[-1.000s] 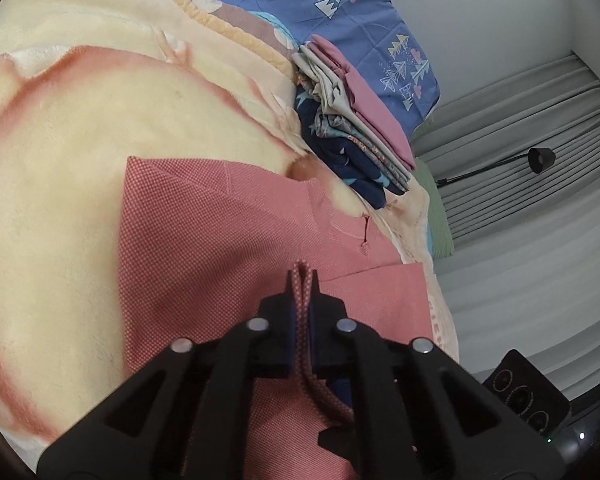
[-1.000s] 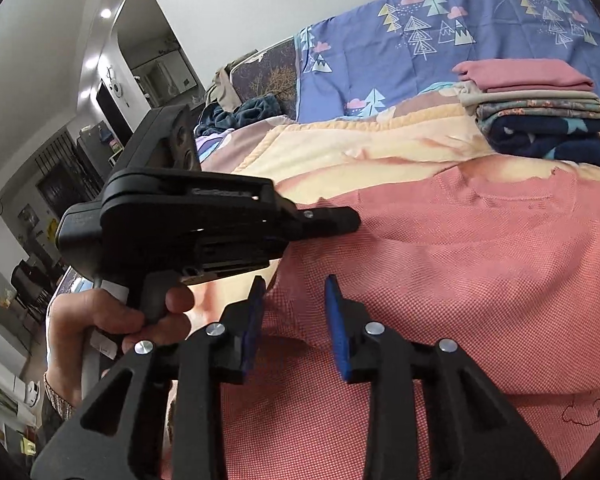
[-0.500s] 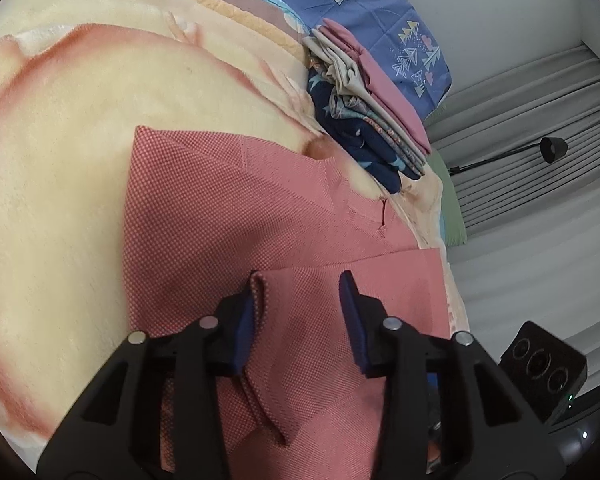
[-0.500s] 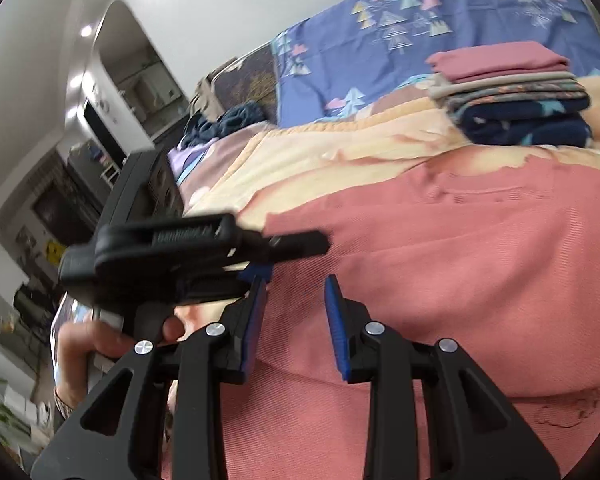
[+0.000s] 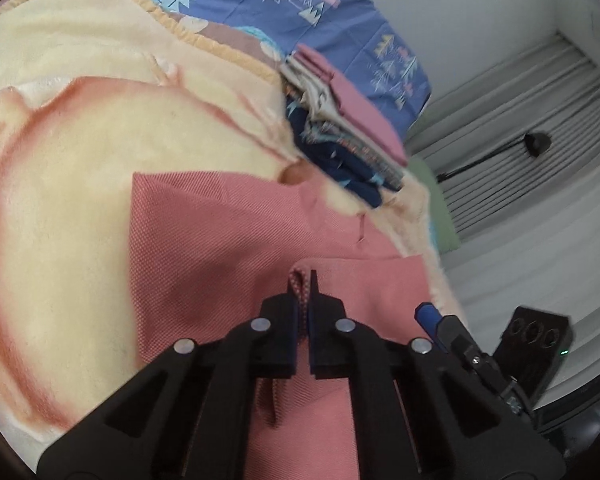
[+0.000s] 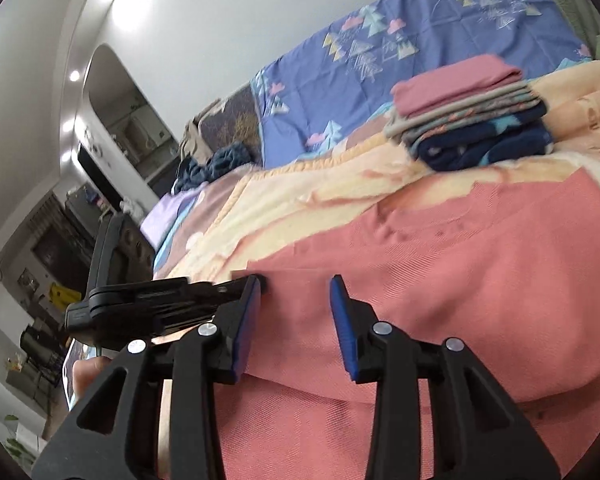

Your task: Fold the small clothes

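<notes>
A pink knit garment (image 5: 220,240) lies spread on the peach blanket (image 5: 80,160), with one flap folded over its lower part. My left gripper (image 5: 303,280) is shut on a raised fold of that flap, and fabric shows between its pads. In the right wrist view the garment (image 6: 440,280) fills the foreground. Over it my right gripper (image 6: 296,288) has its jaws opening. Cloth lies under the gap, and the pads do not press on it. The left tool's black body (image 6: 140,304) sits just to its left, and a hand holds that tool.
A stack of folded clothes (image 6: 472,112), pink on top and navy below, sits on the blanket beyond the garment; it also shows as the stack (image 5: 340,132). A blue tree-print sheet (image 6: 420,32) covers the far side. Loose dark clothes (image 6: 216,164) lie at the far left.
The left gripper opened over the flap half a second ago and has since closed on a fold of it. The right gripper shifted along the garment, rolled, and its jaws stand wider.
</notes>
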